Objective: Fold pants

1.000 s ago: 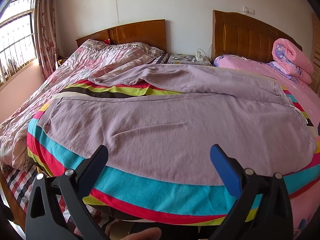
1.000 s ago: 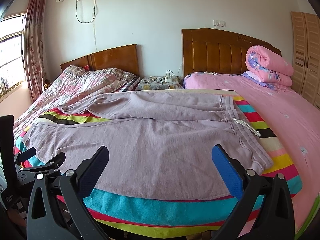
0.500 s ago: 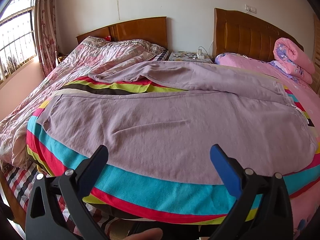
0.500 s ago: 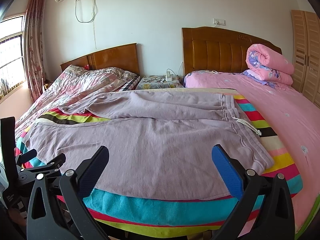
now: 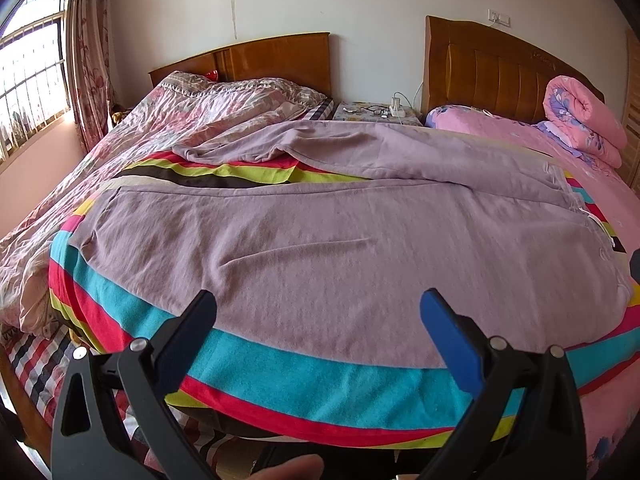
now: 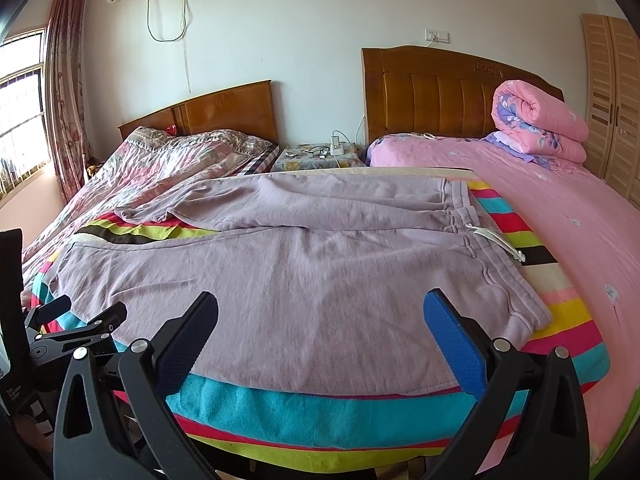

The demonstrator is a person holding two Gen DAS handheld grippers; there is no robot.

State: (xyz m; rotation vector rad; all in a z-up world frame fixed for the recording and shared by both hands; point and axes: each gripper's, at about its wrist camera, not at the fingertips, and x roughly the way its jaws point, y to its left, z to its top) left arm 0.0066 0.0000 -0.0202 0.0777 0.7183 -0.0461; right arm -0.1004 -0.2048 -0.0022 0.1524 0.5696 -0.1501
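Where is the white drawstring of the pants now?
In the right wrist view, the drawstring lies at the waistband, on the pants' right end, over the striped blanket.

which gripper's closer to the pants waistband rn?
Right. The right gripper hovers open at the near edge of the pants, the waistband just off its right finger. The left gripper sits further along the leg, nearer the cuff end.

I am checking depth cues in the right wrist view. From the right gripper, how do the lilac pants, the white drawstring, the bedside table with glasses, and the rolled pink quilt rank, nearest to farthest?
1. Lilac pants, spread directly ahead of the right gripper.
2. White drawstring, at the waistband, right.
3. Rolled pink quilt, far right, and bedside table with glasses, centre back: too close to call.
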